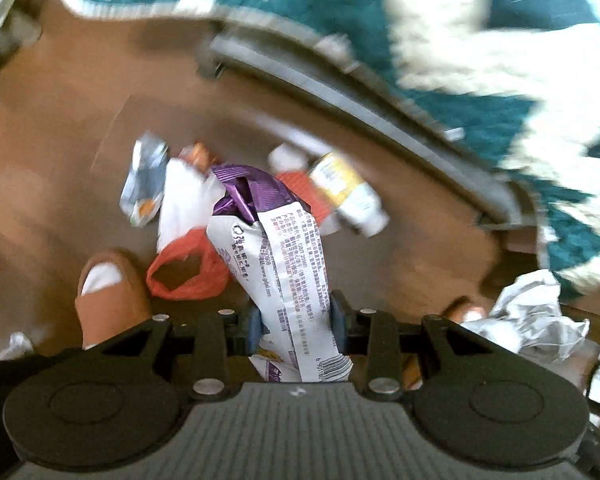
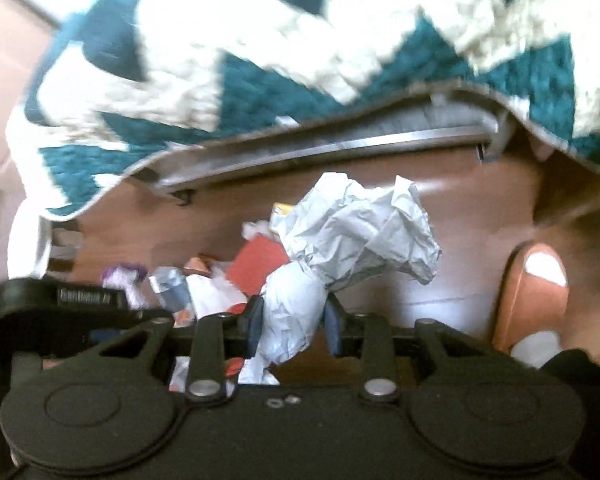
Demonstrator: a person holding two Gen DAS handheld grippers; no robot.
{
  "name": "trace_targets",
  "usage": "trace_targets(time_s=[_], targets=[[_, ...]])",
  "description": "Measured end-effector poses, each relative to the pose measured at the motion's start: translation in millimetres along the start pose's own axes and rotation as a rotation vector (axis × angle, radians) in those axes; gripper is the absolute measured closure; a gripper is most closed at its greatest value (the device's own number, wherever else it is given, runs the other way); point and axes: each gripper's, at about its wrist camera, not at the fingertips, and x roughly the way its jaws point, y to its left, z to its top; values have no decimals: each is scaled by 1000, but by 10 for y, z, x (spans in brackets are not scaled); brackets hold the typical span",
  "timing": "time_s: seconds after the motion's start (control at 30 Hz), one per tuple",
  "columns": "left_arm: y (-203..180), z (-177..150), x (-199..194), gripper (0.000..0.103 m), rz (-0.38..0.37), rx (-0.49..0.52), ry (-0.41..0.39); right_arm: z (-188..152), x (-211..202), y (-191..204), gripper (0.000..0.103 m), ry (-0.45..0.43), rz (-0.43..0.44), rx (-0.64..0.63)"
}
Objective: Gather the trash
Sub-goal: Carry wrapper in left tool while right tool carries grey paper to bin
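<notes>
Brown floor (image 1: pixel 52 152) runs under us, with a teal-and-white blanket (image 1: pixel 480 40) hanging at twelve o'clock. Our left claw (image 1: pixel 296 320) pinches a purple-and-white snack wrapper (image 1: pixel 284 256); our right claw (image 2: pixel 292 320) pinches crumpled grey paper (image 2: pixel 360 232). More litter, a red bag (image 1: pixel 188 272) and a small bottle (image 1: pixel 348 192), lies on the floor at eleven o'clock. We judge the slick wrapper could slide free, since it is gripped near one end only.

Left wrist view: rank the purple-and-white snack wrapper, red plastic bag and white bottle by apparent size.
1. Purple-and-white snack wrapper, though it sits nearest the camera.
2 and 3. Red plastic bag and white bottle look alike; unranked.
</notes>
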Motion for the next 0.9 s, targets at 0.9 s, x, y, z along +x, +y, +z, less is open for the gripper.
trace_targets(time_s=[0.9], targets=[[-2128, -1333, -3124, 70, -394, 644, -587, -427, -3708, 56, 72, -550, -119, -321]])
